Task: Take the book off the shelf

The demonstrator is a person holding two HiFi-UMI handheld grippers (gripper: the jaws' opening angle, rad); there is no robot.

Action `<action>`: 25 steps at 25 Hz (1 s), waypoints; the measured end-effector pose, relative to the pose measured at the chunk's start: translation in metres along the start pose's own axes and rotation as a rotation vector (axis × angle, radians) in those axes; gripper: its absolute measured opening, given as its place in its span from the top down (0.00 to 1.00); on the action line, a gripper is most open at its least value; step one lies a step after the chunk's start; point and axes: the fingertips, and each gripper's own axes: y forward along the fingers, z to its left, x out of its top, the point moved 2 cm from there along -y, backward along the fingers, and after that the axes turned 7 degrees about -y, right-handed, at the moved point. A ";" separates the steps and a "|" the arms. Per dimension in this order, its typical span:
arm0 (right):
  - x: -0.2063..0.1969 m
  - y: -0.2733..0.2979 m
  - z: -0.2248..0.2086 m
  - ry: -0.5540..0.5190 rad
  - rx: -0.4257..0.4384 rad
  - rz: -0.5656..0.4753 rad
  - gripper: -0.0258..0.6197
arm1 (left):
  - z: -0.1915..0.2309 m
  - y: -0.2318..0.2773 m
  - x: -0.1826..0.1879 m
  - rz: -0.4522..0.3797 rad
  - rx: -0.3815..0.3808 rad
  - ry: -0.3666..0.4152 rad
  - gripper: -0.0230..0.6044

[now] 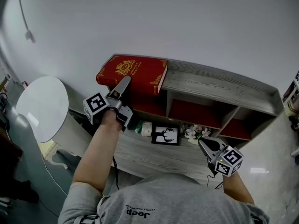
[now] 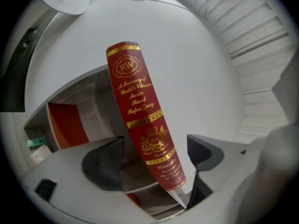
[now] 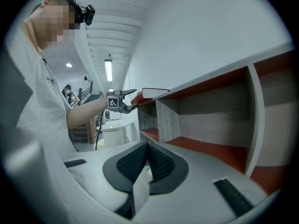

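While the book [image 1: 133,73] lies flat on the top board of the shelf [image 1: 215,85], at its left end, the left gripper [image 1: 125,83] is raised to the book's near edge with its jaws spread wide; in the left gripper view the gold-lettered spine [image 2: 140,120] runs between the two jaws, and neither pad appears to press on it, so the book is bracketed but not gripped. The right gripper [image 1: 203,144] hangs low over the desk [image 1: 140,155], well apart from the book, near a small framed picture [image 1: 166,135] and a cluster of flowers [image 1: 196,133]; its jaws are together with nothing between them, as the right gripper view shows. Step in hand, by judgement: the approach to the grasp; the book has not left the shelf. The next move calls for closing the left jaws squarely across the spine, deep enough for a firm hold; the book looks thick and heavy, and a grip near one corner may let it tilt or slip as it is drawn off the board; the idle right gripper could steady the far side.
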 end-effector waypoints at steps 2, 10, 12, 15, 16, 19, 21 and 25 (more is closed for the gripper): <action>-0.001 0.000 0.000 0.002 0.002 0.002 0.94 | -0.002 0.005 0.004 -0.003 -0.013 0.007 0.29; -0.002 -0.001 -0.002 0.015 0.007 0.007 0.94 | -0.004 0.017 0.011 -0.028 0.020 -0.027 0.29; -0.003 -0.001 -0.003 0.017 0.010 0.006 0.94 | -0.003 0.021 0.011 -0.031 0.035 -0.031 0.29; -0.004 -0.001 -0.005 0.019 0.012 0.005 0.94 | 0.002 0.025 0.012 -0.039 0.072 -0.038 0.37; -0.004 -0.001 -0.006 0.018 0.013 0.005 0.94 | 0.004 0.027 0.012 -0.040 0.084 -0.036 0.40; -0.004 -0.001 -0.009 0.017 0.016 0.002 0.94 | 0.008 0.027 0.013 -0.042 0.091 -0.024 0.45; -0.004 -0.001 -0.010 0.017 0.018 0.000 0.94 | 0.008 0.026 0.014 -0.050 0.080 -0.028 0.47; -0.003 -0.003 -0.010 0.012 0.024 -0.001 0.94 | 0.002 0.019 0.013 -0.052 0.059 -0.034 0.48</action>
